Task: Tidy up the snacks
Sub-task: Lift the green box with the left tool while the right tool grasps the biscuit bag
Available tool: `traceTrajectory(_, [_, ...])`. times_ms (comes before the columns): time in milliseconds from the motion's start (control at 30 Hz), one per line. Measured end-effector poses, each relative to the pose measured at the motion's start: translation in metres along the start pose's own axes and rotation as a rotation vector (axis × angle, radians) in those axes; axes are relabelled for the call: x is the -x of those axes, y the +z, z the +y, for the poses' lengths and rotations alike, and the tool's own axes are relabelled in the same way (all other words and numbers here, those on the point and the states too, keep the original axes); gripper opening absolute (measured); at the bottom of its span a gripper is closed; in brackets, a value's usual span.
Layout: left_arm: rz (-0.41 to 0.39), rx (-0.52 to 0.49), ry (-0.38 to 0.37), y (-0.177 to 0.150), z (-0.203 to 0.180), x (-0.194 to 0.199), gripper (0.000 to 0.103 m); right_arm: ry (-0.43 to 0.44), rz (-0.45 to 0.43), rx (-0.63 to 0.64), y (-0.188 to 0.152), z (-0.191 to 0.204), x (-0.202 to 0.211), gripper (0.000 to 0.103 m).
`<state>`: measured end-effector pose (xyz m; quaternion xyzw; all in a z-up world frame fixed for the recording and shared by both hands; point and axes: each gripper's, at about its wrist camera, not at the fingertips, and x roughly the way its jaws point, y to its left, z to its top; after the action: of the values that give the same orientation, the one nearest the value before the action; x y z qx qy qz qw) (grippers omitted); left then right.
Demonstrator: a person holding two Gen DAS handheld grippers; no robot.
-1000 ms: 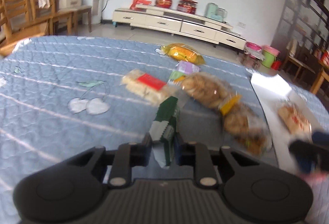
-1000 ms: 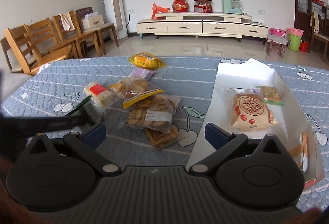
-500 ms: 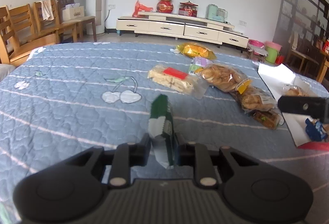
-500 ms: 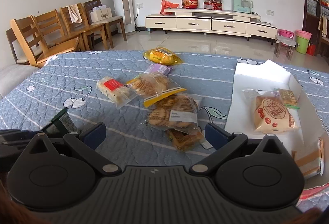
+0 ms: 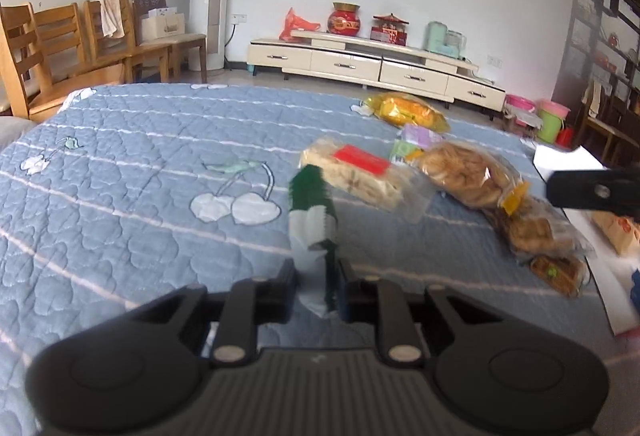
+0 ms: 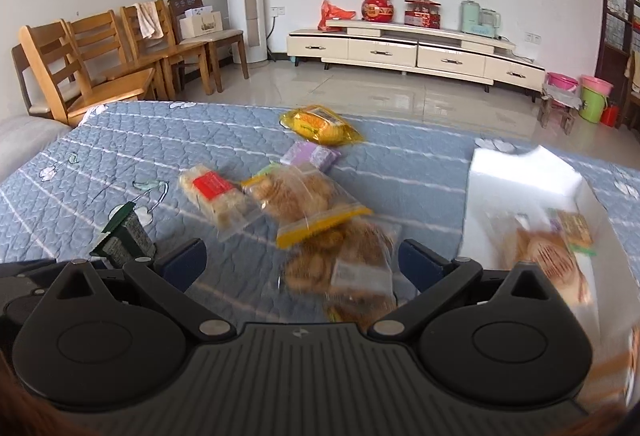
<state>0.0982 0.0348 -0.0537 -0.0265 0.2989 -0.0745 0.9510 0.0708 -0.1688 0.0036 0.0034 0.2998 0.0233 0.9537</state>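
The left gripper (image 5: 318, 286) pinches an upright green-and-white packet (image 5: 313, 220) above the blue quilt (image 5: 120, 220); at its two o'clock lie the bagged snacks (image 5: 468, 172). The right gripper (image 6: 302, 260) stands spread and empty, white tray (image 6: 520, 176) at its two o'clock

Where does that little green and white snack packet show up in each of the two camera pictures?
Left wrist view: the green and white packet stands bottom centre, pinched in the left hand-held gripper.
Right wrist view: the same packet sits at lower left, above the camera's own housing.
Shared landmark: the red-labelled cracker pack, just beyond the packet in both.
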Motion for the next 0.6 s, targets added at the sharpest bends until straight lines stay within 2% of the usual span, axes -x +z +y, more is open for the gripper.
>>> traceTrajectory(133, [-0.021,-0.012,-0.013,0.002,0.001,0.006,0.018,-0.001,0.019,0.091,0.02,0.004,-0.03,0.103])
traceTrajectory(333, [-0.036,0.013,-0.021,0.008,0.011,0.016,0.018,0.01,0.11,0.277,0.041,0.011,-0.087,0.103])
traceTrajectory(533, [-0.05,0.024,-0.022,0.018,0.017,0.018,0.018,0.071,0.247,0.275,0.053,0.005,-0.138,0.103])
traceTrajectory(600, [-0.05,0.029,-0.021,0.02,0.018,0.018,0.018,0.084,0.277,0.23,0.051,0.0,-0.143,0.085])
